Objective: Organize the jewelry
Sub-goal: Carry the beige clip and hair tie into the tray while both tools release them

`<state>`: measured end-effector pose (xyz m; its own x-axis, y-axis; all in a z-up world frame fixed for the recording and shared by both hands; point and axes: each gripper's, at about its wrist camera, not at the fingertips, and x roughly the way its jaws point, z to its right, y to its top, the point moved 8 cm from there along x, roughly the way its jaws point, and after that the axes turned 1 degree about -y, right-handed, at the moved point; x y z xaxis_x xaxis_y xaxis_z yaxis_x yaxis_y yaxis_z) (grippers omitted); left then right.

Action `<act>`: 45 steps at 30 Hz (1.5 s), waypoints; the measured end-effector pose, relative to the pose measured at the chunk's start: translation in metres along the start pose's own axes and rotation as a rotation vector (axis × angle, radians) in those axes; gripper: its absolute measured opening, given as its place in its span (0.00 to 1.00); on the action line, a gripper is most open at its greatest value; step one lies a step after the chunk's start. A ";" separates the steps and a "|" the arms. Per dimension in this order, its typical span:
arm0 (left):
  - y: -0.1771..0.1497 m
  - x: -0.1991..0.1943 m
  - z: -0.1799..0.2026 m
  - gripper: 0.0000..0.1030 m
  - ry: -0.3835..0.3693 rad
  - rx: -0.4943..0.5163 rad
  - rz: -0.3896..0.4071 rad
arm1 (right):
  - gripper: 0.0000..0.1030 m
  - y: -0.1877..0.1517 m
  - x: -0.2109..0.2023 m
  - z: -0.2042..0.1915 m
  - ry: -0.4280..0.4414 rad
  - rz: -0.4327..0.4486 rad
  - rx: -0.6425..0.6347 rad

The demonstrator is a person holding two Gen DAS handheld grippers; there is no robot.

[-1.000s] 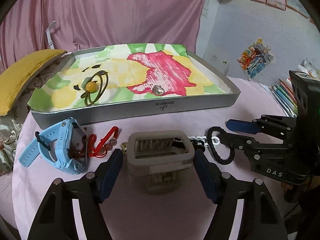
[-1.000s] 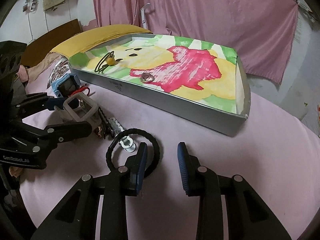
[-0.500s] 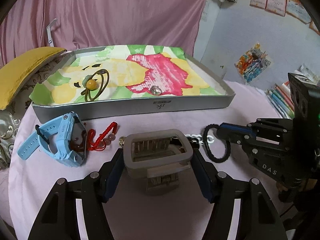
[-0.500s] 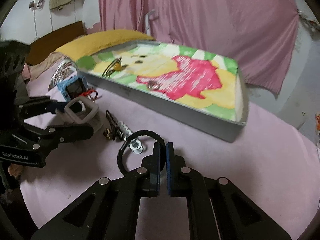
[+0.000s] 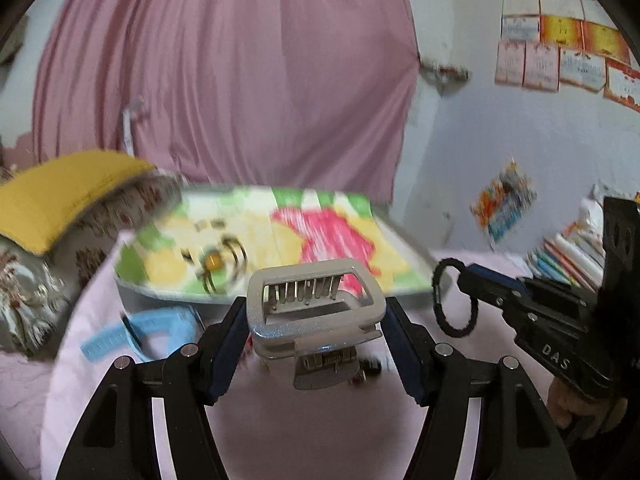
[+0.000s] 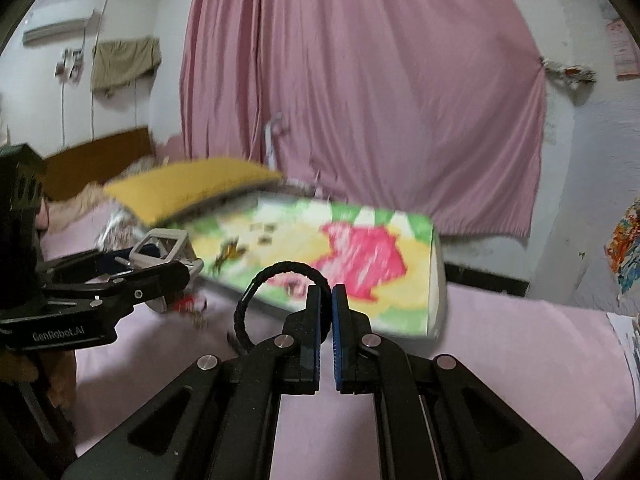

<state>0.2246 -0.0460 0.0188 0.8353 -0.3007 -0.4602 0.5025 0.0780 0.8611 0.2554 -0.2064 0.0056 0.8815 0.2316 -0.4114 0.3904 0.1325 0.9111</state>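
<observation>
My left gripper [image 5: 316, 320] is shut on a grey square hair claw clip [image 5: 314, 304] and holds it above the pink table; the clip also shows in the right wrist view [image 6: 164, 246]. My right gripper [image 6: 326, 300] is shut on a black braided hair tie [image 6: 260, 292], lifted off the table; the hair tie also shows in the left wrist view [image 5: 448, 300]. The grey tray [image 5: 168, 296] with a colourful lining lies behind, holding a brown hair tie with a yellow bead [image 5: 214, 262].
A blue watch [image 5: 140, 328] and small red and metal pieces [image 6: 192, 308] lie on the pink table [image 6: 500, 340] in front of the tray [image 6: 438, 280]. A yellow pillow [image 5: 60, 192] lies at the left. Books [image 5: 568, 256] lie at the right. A pink curtain hangs behind.
Both grippers have lifted up from the table, the left with the claw clip and the right with the black hair tie. The right gripper shut on the hair tie a second ago.
</observation>
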 end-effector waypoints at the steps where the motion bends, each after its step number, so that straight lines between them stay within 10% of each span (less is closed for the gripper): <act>1: 0.007 -0.003 -0.001 0.62 0.017 0.005 0.037 | 0.04 0.004 0.000 0.001 -0.002 0.022 0.015; 19: 0.067 0.036 -0.012 0.62 0.118 0.072 0.212 | 0.04 0.036 0.045 0.012 -0.079 0.114 0.076; 45: 0.017 0.118 -0.023 0.62 0.172 0.131 -0.258 | 0.05 -0.022 0.131 0.030 -0.055 -0.282 0.145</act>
<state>0.3372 -0.0585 -0.0255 0.7156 -0.1287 -0.6865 0.6784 -0.1060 0.7270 0.3703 -0.2083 -0.0675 0.7446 0.1524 -0.6499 0.6517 0.0446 0.7571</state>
